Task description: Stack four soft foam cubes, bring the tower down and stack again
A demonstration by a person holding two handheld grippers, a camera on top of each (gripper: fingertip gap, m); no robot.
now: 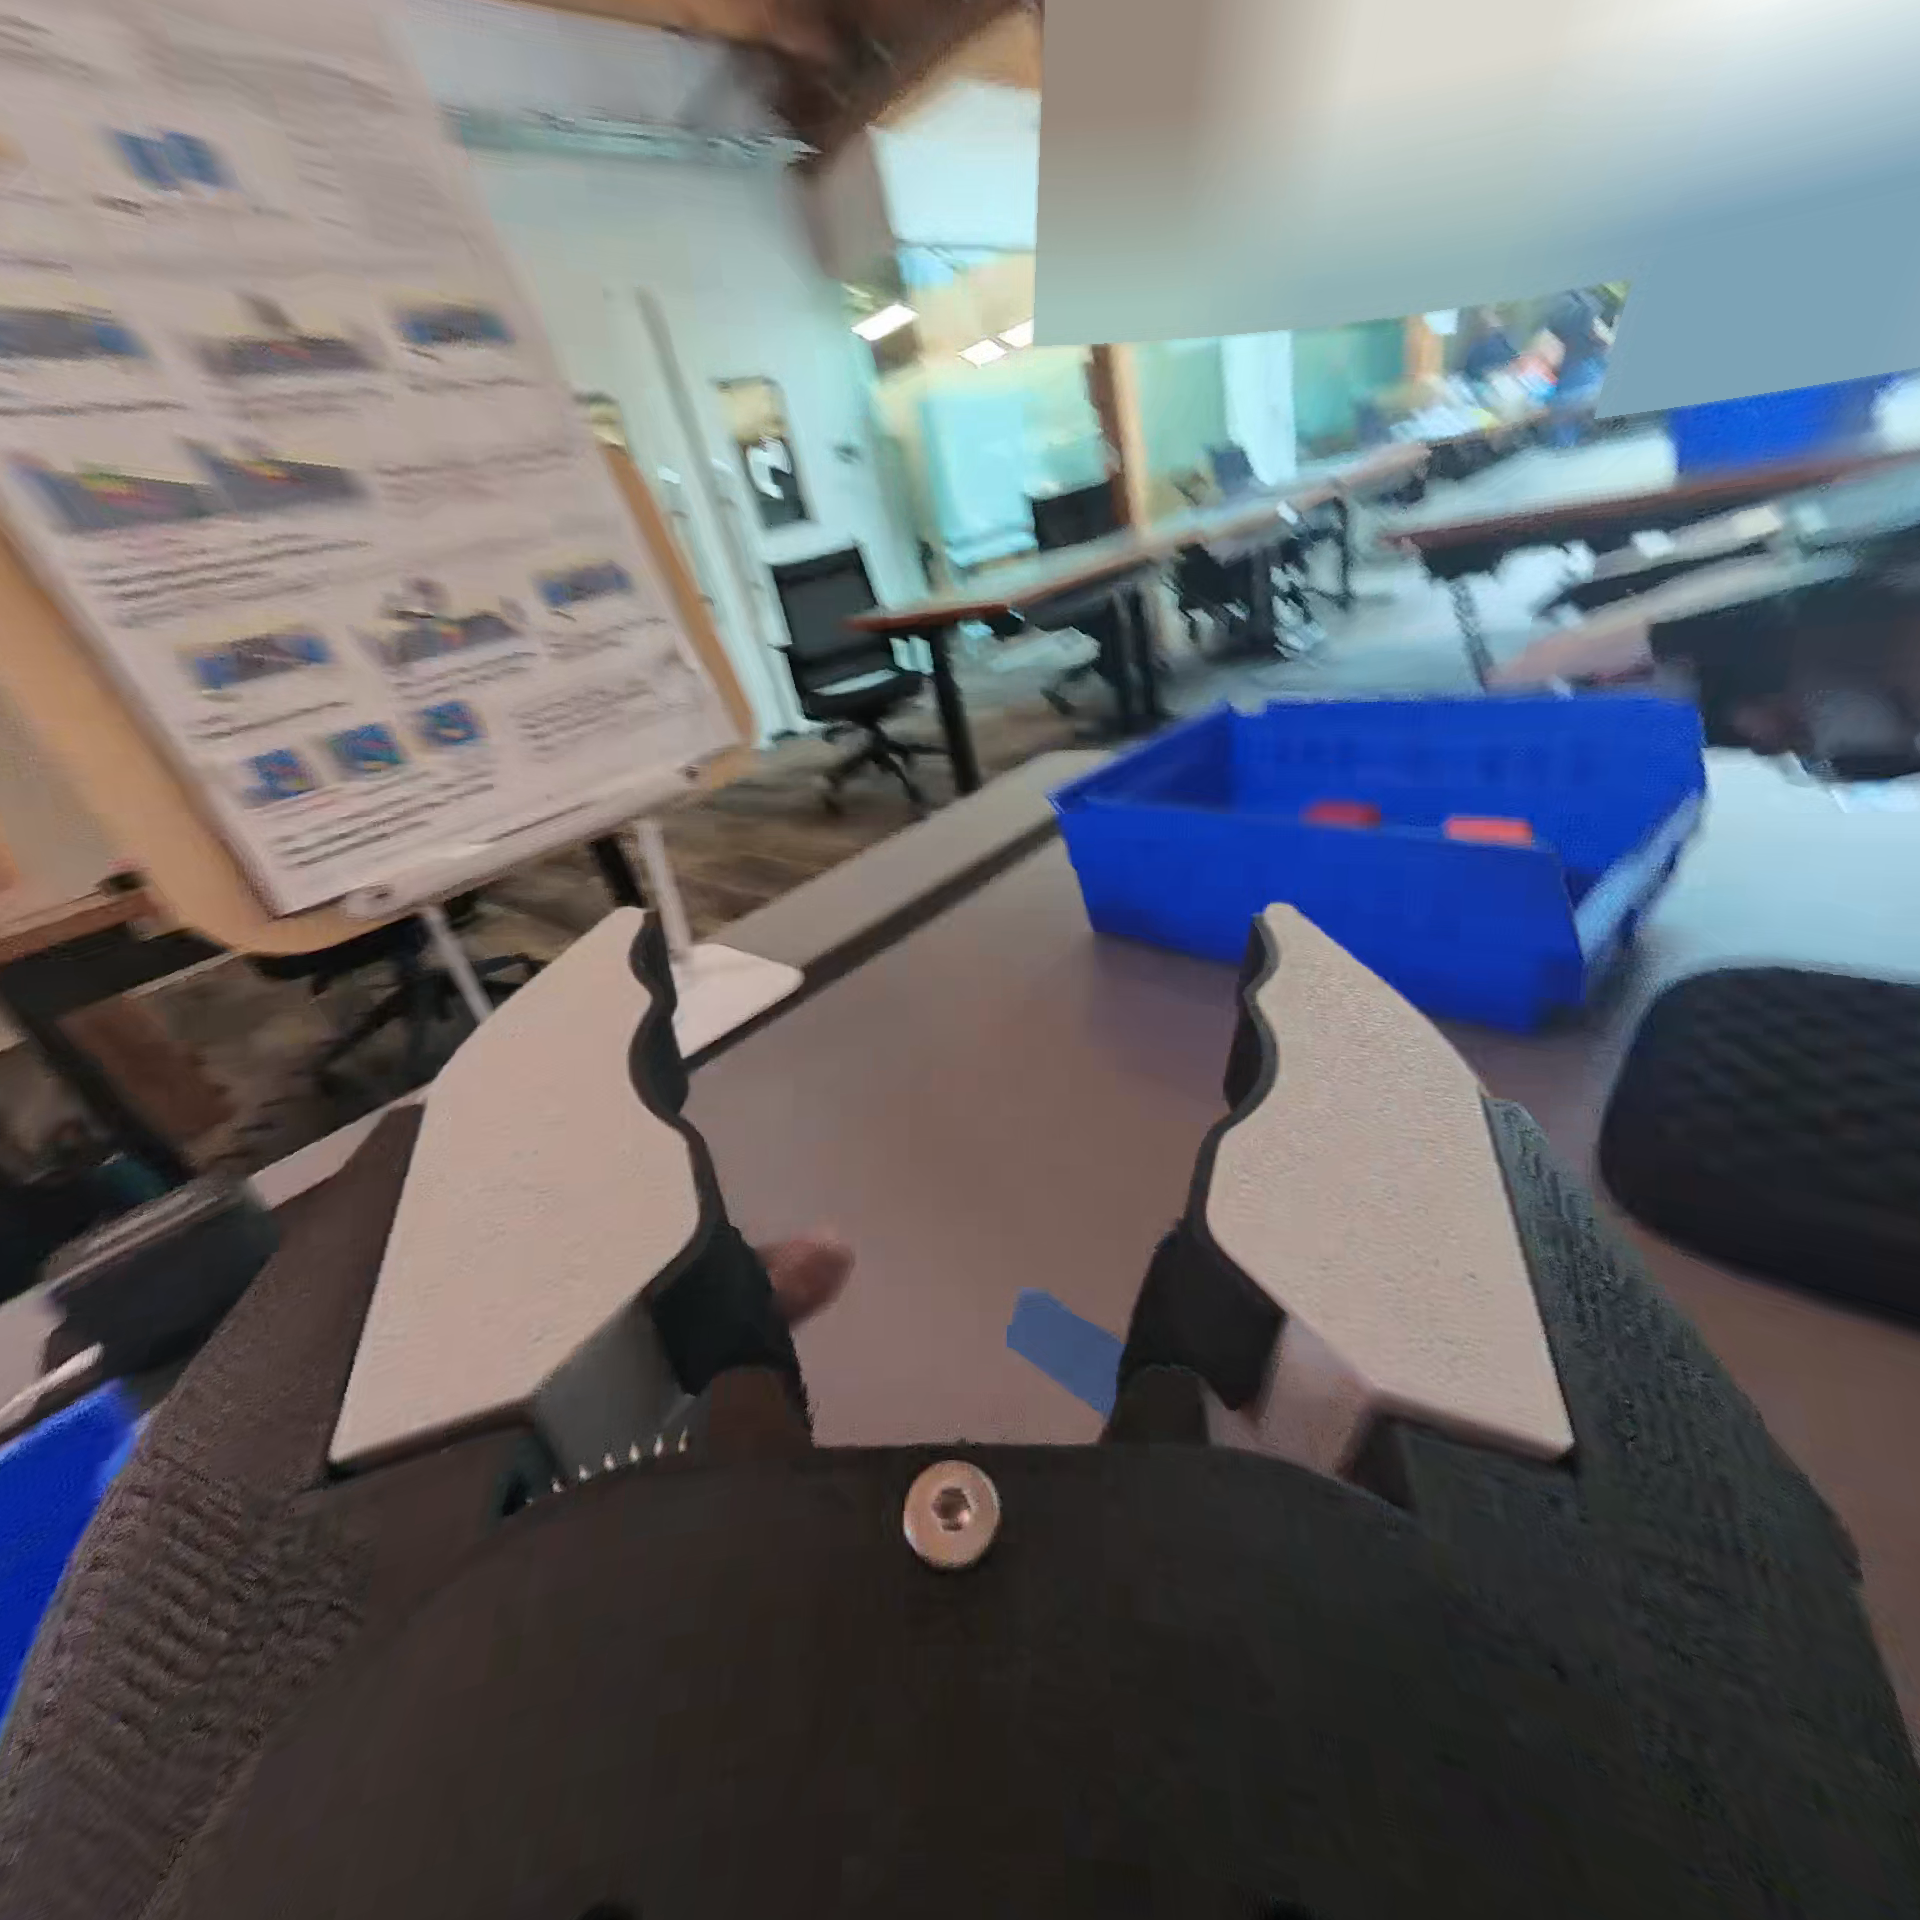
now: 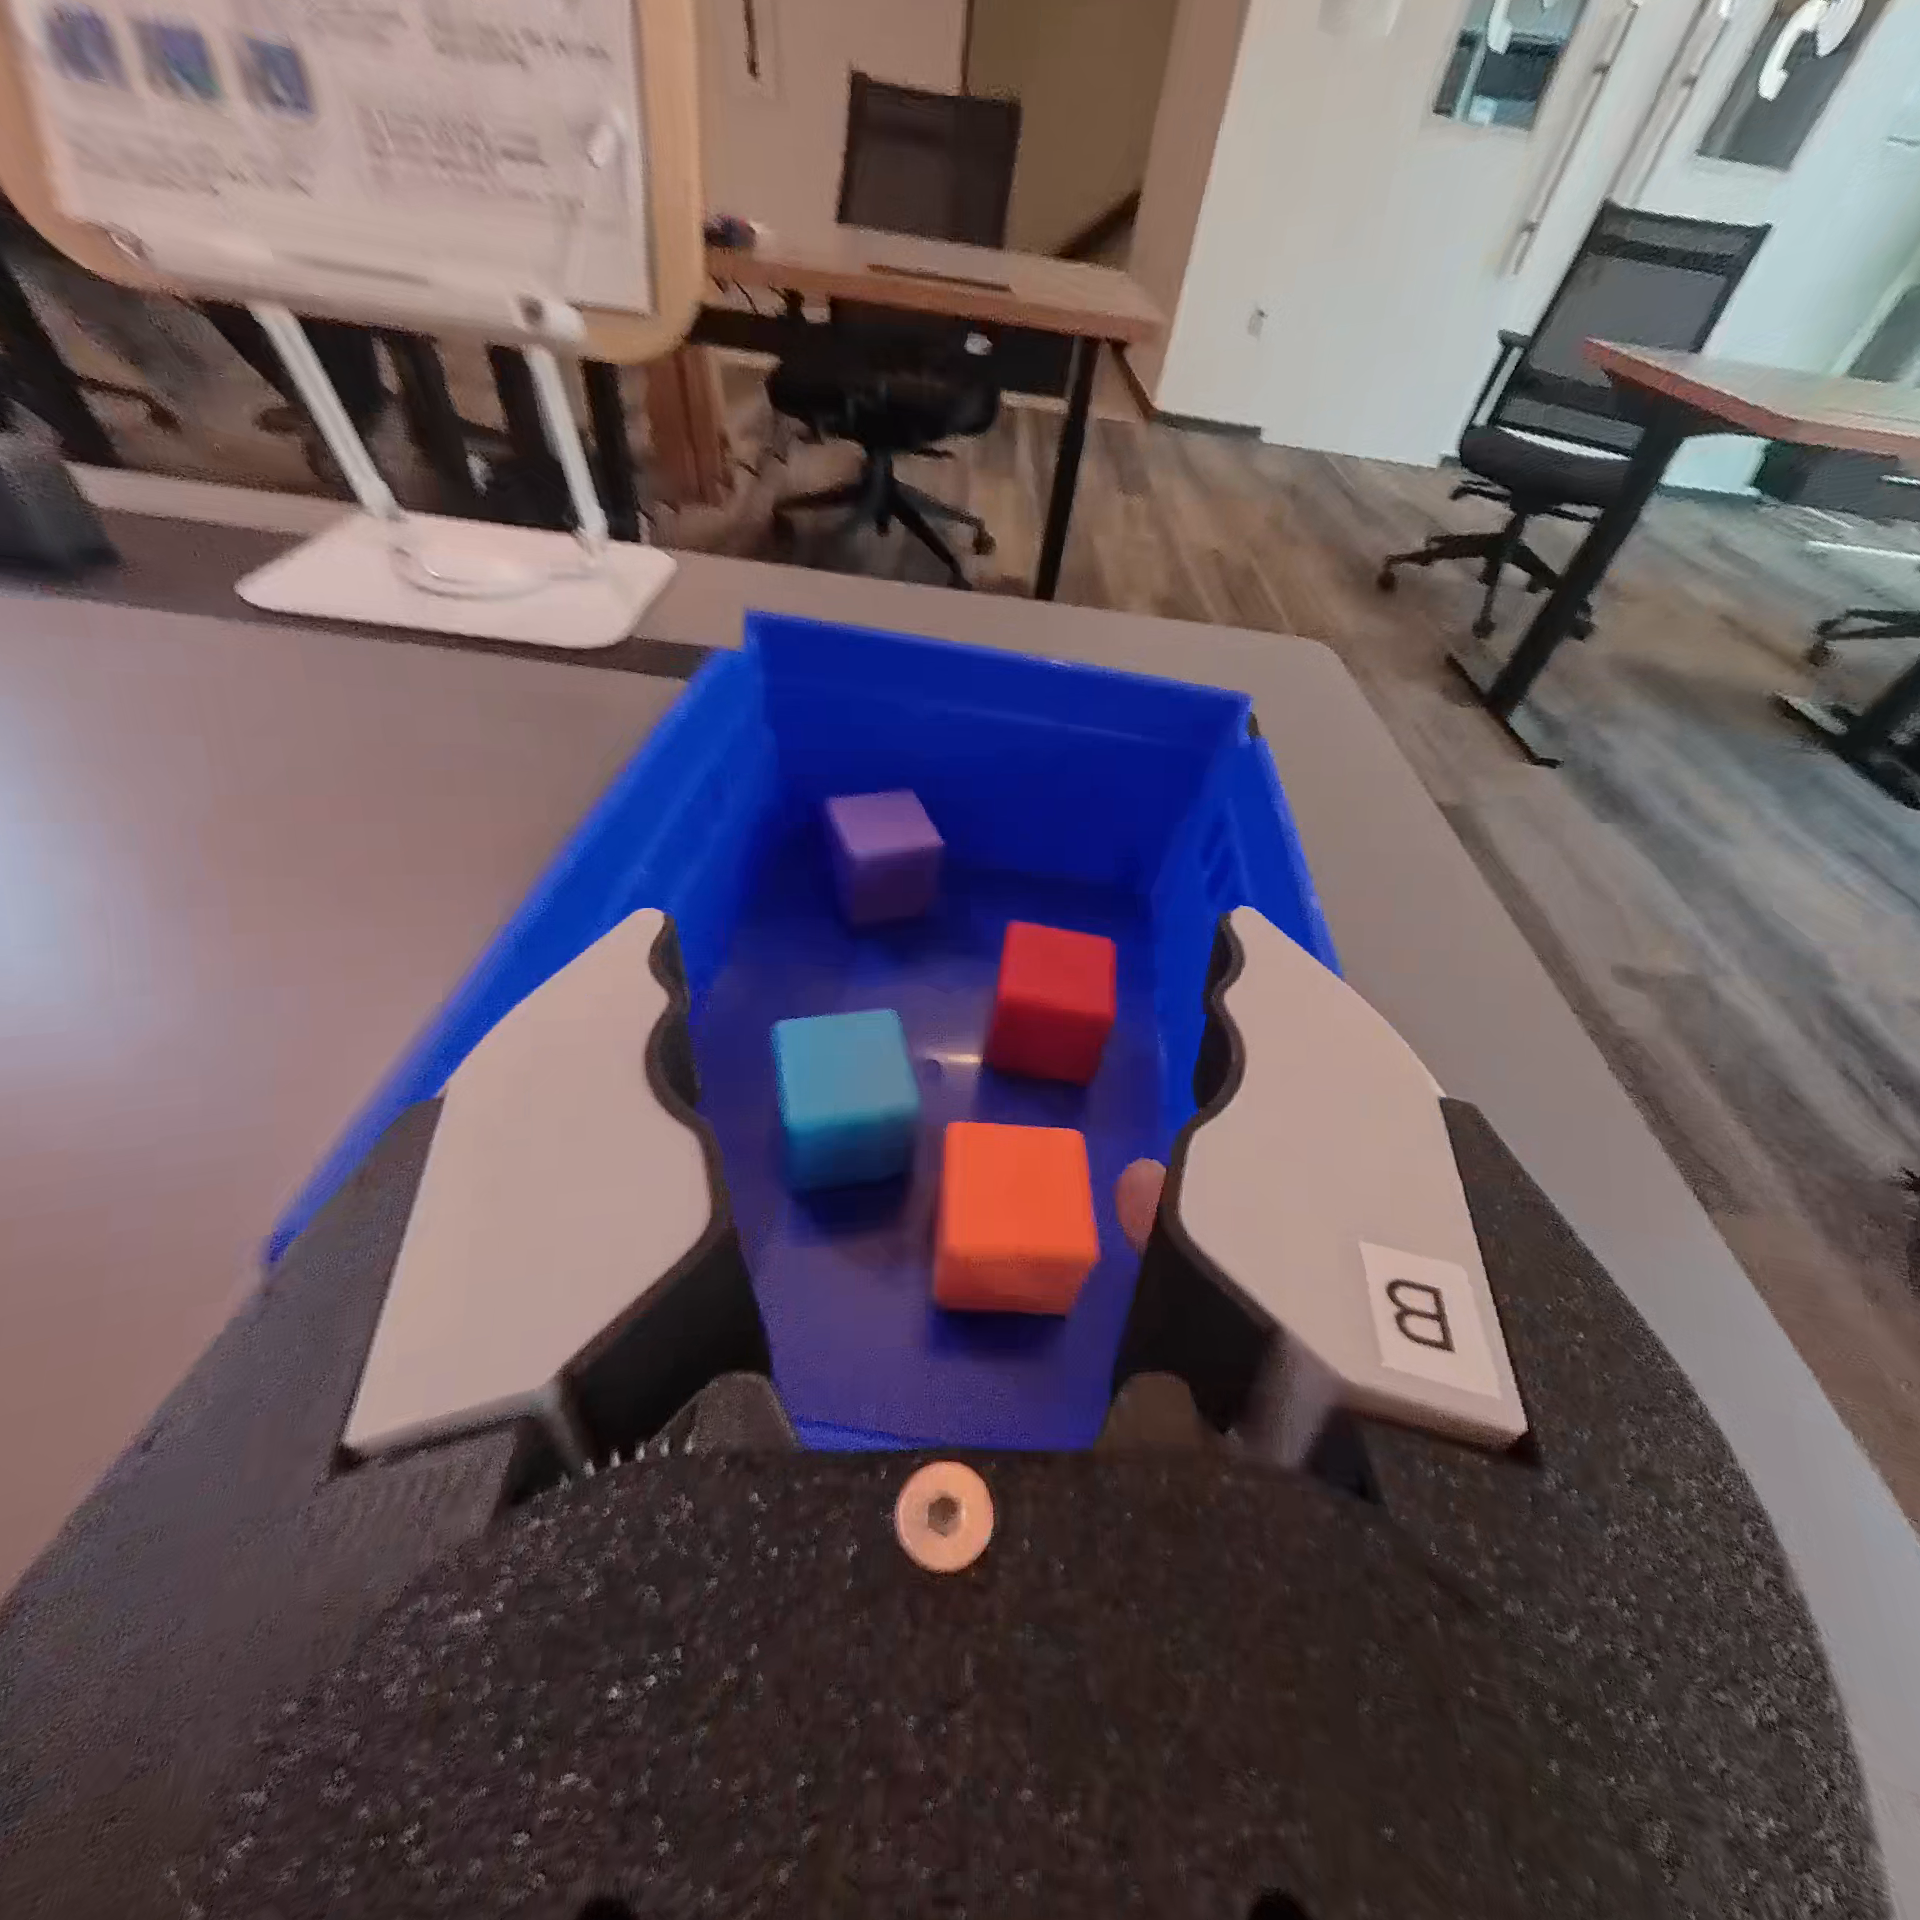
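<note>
In the right wrist view a blue bin (image 2: 644,831) on the grey table holds an orange cube (image 2: 1013,1216), a light blue cube (image 2: 844,1096), a red cube (image 2: 1051,1000) and a purple cube (image 2: 883,854), all lying apart. My right gripper (image 2: 940,925) is open and empty, held above the bin's near end. In the left wrist view my left gripper (image 1: 951,920) is open and empty over the bare table, left of the blue bin (image 1: 1320,883). Two reddish cube tops (image 1: 1486,829) show over its rim. The other gripper's black body (image 1: 1766,1132) is at the right.
A poster board on a white stand (image 1: 312,468) rises at the table's far left edge; its base (image 2: 457,582) sits behind the bin. A strip of blue tape (image 1: 1065,1345) lies on the table. Office chairs and desks stand beyond.
</note>
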